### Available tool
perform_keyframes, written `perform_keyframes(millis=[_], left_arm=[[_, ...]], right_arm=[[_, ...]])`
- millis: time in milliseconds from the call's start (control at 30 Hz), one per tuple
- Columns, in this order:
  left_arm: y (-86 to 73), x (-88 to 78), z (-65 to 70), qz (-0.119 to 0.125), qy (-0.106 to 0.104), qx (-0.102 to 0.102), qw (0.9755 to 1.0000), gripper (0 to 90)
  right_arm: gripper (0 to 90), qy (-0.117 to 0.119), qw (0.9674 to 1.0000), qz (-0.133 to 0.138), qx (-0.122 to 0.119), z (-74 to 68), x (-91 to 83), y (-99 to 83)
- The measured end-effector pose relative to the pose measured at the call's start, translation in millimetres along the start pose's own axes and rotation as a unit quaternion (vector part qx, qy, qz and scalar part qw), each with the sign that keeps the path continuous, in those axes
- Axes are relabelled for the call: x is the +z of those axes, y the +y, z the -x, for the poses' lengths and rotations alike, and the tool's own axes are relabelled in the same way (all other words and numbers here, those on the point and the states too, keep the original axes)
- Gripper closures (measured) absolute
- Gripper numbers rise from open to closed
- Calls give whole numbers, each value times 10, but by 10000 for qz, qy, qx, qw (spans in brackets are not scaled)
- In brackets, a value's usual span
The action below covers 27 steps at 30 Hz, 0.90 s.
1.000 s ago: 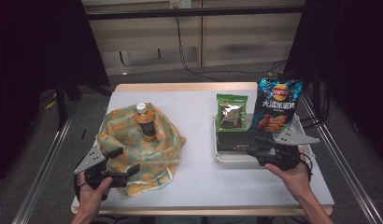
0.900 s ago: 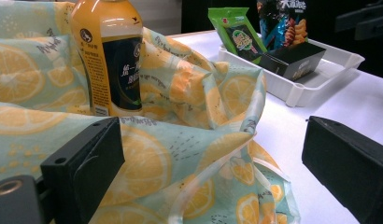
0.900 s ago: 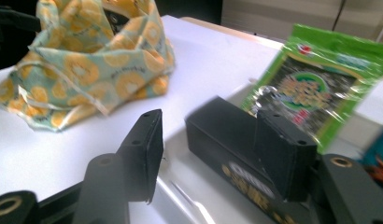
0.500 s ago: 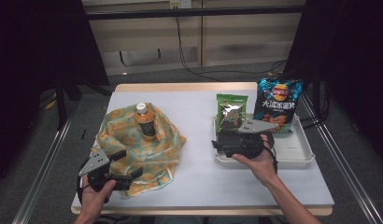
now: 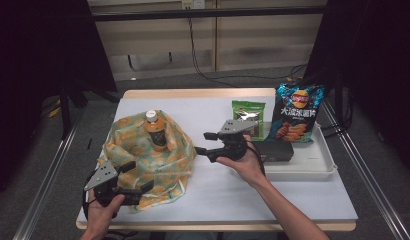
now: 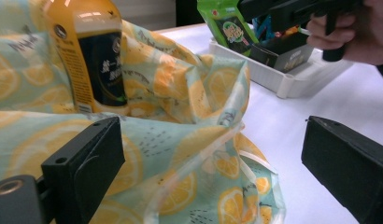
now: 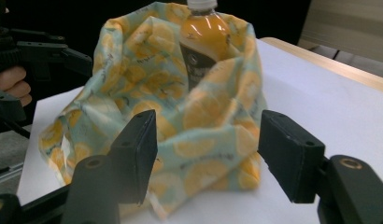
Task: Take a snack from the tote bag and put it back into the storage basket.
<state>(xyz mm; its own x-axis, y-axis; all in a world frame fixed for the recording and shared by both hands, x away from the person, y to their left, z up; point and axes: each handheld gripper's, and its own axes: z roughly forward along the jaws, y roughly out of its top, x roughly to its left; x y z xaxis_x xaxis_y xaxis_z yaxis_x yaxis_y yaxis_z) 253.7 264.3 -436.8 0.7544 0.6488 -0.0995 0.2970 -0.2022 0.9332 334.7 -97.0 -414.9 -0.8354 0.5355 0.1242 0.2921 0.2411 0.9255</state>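
A lemon-print cloth bag [image 5: 143,162] stands open on the white table with an orange drink bottle [image 5: 155,131] upright inside it. My left gripper [image 5: 140,176] sits at the bag's near corner, open, with the cloth [image 6: 180,116] just ahead of its jaws and not pinched. My right gripper [image 5: 202,143] hovers beside the bag's right side, level and pointing at it. Its jaws have just been opening and hold nothing. In the right gripper view the bag [image 7: 180,121] and bottle [image 7: 201,46] stand beyond the open jaws.
A white tray [image 5: 313,170] at the right holds a blue chips bag [image 5: 296,112], a green packet [image 5: 248,116] and a black box [image 5: 275,150]. Bare table lies in front of the tray and behind the bag.
The right gripper has swung left from over the tray to the bag's right side. The left gripper and bag have stayed put.
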Motion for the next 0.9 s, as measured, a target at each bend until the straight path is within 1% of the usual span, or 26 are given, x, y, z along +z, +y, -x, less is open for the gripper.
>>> perform_keyframes(millis=[33,67,100,167,233,333,400,467,500,533,567,600,633,700,767,800,900], left_arm=[[3,-6,-1,-19,65,-41,10000,56],[5,-9,-11,-7,98,-43,9999,57],[5,-9,-23,-2,50,-58,10000,58],[4,-4,-14,-16,36,-44,10000,58],[6,-9,-17,6,38,-27,10000,60],[2,-9,-29,33,2,-82,10000,60],[6,-12,-30,26,22,-46,10000,60],[7,-15,-28,6,4,-23,10000,60],[8,-14,-27,4,10,-20,10000,60],[9,-15,-25,8,9,-16,10000,60],[10,-18,-25,10,10,-23,10000,60],[11,-20,-28,23,48,7,10000,60],[9,-21,-30,35,-2,-26,10000,60],[8,-24,-33,54,35,-52,10000,60],[4,-21,-33,30,28,-62,10000,60],[3,-20,-33,26,22,-61,10000,60],[5,-21,-33,36,19,-56,10000,60]], right_arm=[[376,16,10000,25,-19,0,51,7],[376,80,10000,48,-14,6,105,13],[377,106,9999,50,6,15,160,17],[377,140,9999,34,-51,24,264,35],[378,227,9997,46,-46,39,352,58],[385,282,9996,66,-44,67,465,101],[379,254,9996,54,-64,88,542,132],[379,307,9995,-11,-73,106,616,167],[376,258,9996,-35,-123,111,651,188],[368,271,9995,-46,-122,121,689,209],[358,332,9994,-66,-103,132,729,231],[354,340,9993,-74,-110,142,767,255],[348,310,9994,-78,-123,149,801,281],[338,375,9992,-91,-94,167,879,338],[328,365,9992,-105,-147,180,963,393],[323,407,9990,-118,-138,185,1004,418],[313,409,9989,-147,-181,202,1122,469]])
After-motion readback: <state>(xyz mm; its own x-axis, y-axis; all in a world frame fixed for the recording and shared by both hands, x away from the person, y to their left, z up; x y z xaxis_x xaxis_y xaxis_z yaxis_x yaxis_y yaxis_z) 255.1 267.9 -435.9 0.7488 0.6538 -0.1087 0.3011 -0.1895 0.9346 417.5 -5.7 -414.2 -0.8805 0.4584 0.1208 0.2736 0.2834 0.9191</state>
